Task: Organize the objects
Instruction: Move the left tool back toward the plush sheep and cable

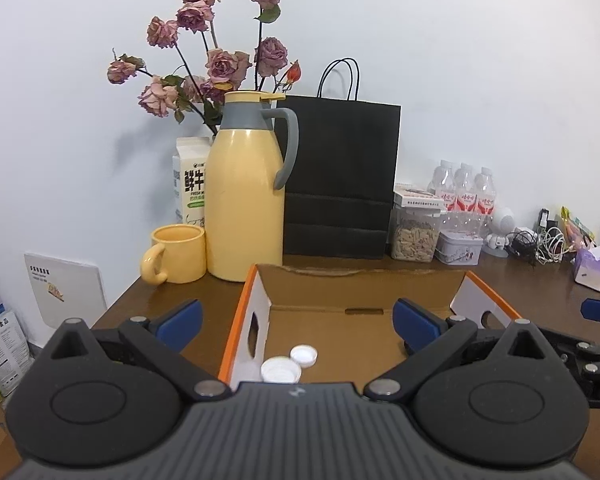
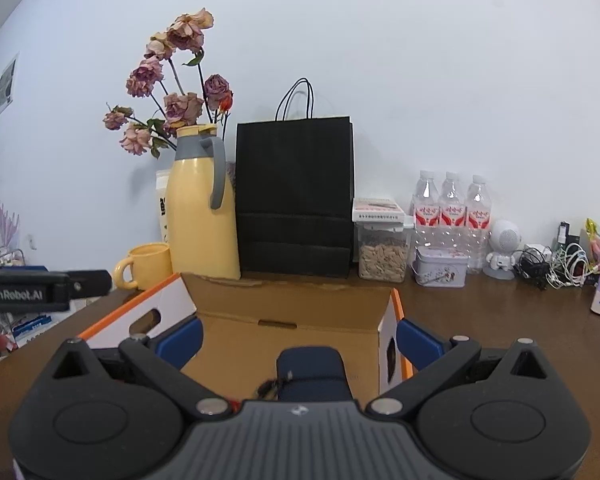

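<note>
An open cardboard box (image 1: 356, 280) with orange-edged white flaps stands on the brown table. In the left wrist view two white bottle caps (image 1: 296, 362) lie on its floor near the left wall. My left gripper (image 1: 298, 326) hovers over them, open, nothing between its blue fingers. In the right wrist view a dark blue pouch (image 2: 310, 372) with a black cord lies in the same box (image 2: 292, 300). My right gripper (image 2: 299, 342) is open just above it, its right finger outside the box's right wall. The pouch's near end is hidden by the gripper body.
Behind the box stand a yellow mug (image 1: 178, 254), a yellow thermos jug (image 1: 246, 196), a black paper bag (image 1: 340, 176), a seed jar (image 1: 416, 236), a tin (image 1: 458, 246) and water bottles (image 1: 466, 196). Cables (image 1: 540, 242) and a tissue pack (image 1: 596, 266) lie at far right.
</note>
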The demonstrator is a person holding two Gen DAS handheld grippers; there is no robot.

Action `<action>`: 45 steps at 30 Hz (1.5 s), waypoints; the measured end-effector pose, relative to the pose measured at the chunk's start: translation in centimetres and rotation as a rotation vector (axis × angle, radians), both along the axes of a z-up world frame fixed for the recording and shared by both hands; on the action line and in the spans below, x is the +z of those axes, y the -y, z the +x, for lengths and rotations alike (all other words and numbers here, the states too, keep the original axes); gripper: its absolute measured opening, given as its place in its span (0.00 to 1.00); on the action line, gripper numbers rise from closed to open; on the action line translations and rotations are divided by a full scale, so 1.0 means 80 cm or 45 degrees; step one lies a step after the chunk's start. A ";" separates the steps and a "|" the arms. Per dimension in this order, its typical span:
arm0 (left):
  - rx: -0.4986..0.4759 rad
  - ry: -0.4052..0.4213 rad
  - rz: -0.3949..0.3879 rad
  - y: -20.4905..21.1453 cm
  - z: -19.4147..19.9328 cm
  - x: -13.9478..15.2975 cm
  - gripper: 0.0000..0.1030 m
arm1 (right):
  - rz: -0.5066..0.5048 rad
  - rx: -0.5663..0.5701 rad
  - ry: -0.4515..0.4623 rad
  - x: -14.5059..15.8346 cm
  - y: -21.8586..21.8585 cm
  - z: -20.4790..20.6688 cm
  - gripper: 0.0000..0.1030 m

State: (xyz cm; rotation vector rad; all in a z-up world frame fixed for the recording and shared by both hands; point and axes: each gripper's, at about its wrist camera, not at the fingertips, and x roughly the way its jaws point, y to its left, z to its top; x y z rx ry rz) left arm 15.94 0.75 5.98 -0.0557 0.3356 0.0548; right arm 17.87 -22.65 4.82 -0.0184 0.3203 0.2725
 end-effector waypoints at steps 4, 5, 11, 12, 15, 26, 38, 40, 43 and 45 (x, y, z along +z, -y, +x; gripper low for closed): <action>0.006 -0.021 -0.007 -0.008 -0.020 -0.006 1.00 | -0.016 0.000 -0.033 -0.011 0.005 -0.022 1.00; 0.007 -0.028 -0.012 -0.009 -0.025 -0.009 1.00 | -0.018 -0.001 -0.043 -0.014 0.006 -0.027 1.00; 0.001 -0.067 -0.021 -0.017 -0.055 -0.025 1.00 | 0.010 -0.011 -0.124 -0.036 0.017 -0.052 1.00; 0.001 -0.074 -0.026 -0.018 -0.060 -0.027 1.00 | 0.005 -0.012 -0.137 -0.040 0.018 -0.056 1.00; 0.010 -0.087 -0.024 -0.021 -0.075 -0.037 1.00 | -0.009 -0.010 -0.172 -0.051 0.020 -0.069 1.00; 0.023 -0.155 -0.026 -0.033 -0.113 -0.065 1.00 | -0.048 -0.003 -0.261 -0.080 0.022 -0.095 1.00; 0.034 -0.196 -0.045 -0.042 -0.123 -0.079 1.00 | -0.099 0.063 -0.312 -0.099 0.001 -0.094 0.92; 0.037 -0.201 -0.050 -0.043 -0.122 -0.080 1.00 | -0.105 0.078 -0.311 -0.099 -0.002 -0.094 0.88; 0.040 -0.207 -0.054 -0.045 -0.123 -0.082 1.00 | -0.109 0.089 -0.320 -0.101 -0.003 -0.095 0.84; 0.041 -0.210 -0.055 -0.045 -0.124 -0.082 1.00 | -0.107 0.086 -0.320 -0.101 0.000 -0.096 0.81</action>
